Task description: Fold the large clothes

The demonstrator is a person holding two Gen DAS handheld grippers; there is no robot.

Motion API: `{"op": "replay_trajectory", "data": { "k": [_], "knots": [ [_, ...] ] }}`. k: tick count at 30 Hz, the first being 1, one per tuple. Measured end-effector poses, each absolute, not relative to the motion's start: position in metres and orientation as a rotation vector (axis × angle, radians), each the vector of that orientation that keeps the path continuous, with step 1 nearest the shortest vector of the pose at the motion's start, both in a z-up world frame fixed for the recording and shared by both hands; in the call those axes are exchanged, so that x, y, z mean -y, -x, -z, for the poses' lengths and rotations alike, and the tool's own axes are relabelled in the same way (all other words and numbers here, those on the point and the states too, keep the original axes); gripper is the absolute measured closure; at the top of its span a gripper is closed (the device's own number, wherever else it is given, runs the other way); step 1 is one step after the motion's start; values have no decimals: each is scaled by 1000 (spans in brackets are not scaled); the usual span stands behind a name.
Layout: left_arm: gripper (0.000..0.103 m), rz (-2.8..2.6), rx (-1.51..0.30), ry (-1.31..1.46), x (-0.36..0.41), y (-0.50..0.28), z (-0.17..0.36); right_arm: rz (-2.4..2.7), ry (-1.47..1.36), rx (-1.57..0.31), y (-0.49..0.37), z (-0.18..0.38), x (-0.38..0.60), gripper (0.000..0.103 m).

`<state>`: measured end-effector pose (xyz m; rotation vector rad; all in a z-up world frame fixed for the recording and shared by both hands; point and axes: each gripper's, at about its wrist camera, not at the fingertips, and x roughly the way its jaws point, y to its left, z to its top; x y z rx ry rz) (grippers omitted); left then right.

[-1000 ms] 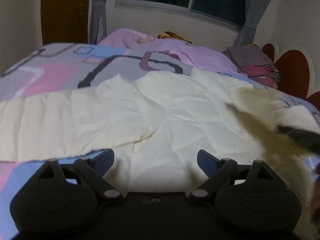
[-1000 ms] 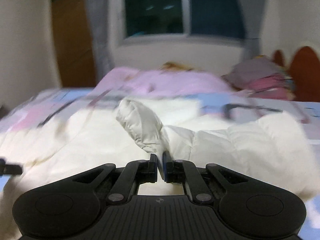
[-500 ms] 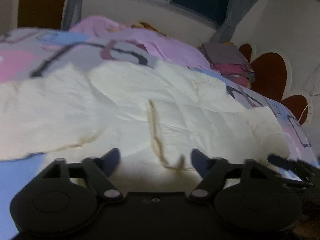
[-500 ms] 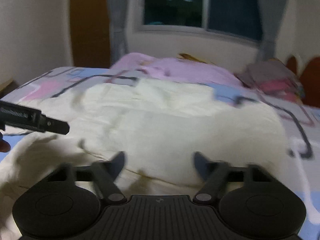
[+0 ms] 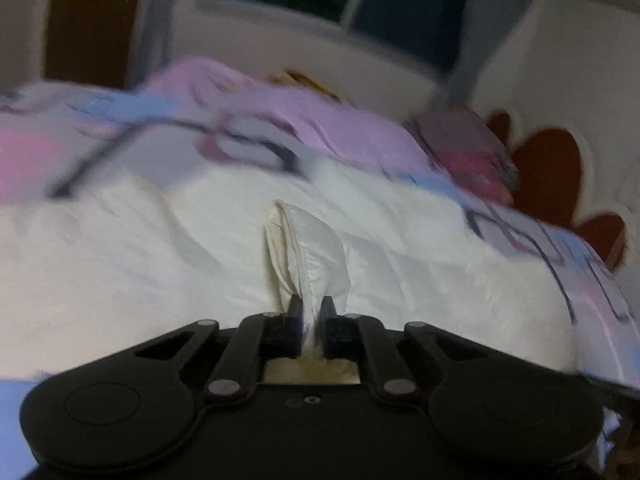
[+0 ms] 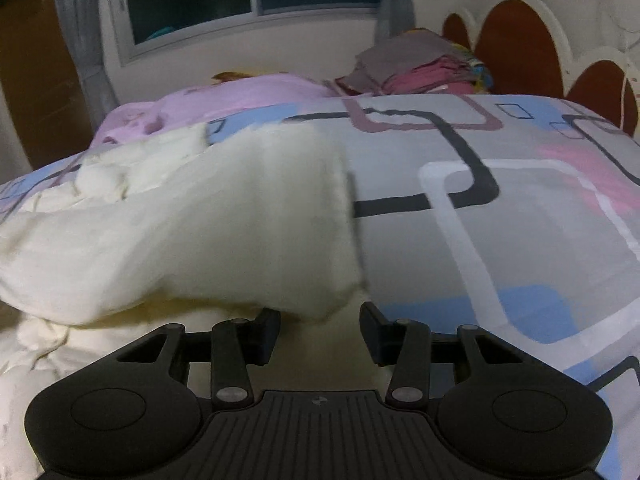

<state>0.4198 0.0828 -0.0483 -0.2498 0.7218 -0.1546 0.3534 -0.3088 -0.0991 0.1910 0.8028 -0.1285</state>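
A large cream garment (image 5: 400, 260) lies spread and creased over the bed. My left gripper (image 5: 312, 306) is shut on a raised pinch of its fabric, which stands up in a ridge just beyond the fingertips. In the right wrist view the same cream garment (image 6: 240, 220) fills the left half, with a folded flap ending in a corner at the front. My right gripper (image 6: 320, 316) is closing with that corner at the gap between its tips. The pads stand clear of the cloth on both sides.
The patterned grey, blue and pink bed cover (image 6: 520, 200) lies bare to the right of the garment. A pink blanket (image 6: 240, 96) and a pile of folded clothes (image 6: 416, 64) sit at the far side. A brown headboard (image 6: 516, 44) stands behind the pile, near a window.
My left gripper went from wide open to shut on a pinch of the cream fabric. My right gripper let go of its fold, opened, and swung right toward the flap's corner.
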Motion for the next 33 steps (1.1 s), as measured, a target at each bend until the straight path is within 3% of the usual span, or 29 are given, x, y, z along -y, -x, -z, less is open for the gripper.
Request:
{"op": "replay_trajectory", "data": {
  "k": [8,10,12,19,22,28,33],
  "knots": [
    [95,123,-844,213,-91,-422,84,97,-195,-810,-341,102,317,58],
    [81,106,-845,210,-93,-421,82,66,-174,-794,-335,93,318,58],
    [48,35,-804,196,-100,-413,74,40,-169,-745,-324,76,324,58],
    [51,63,-680,74,-78,-423,46,-38,-151,-658,-372,46,322,58],
    [51,115,-681,35,-52,-448,52,-76,-133,-659,-415,52,309,78],
    [51,100,-769,26,-50,-478,92,-1,-194,-785,-474,99,324,78],
    [50,116,-786,10,-54,-467,105,-13,-190,-813,-473,122,330,78]
  ]
}}
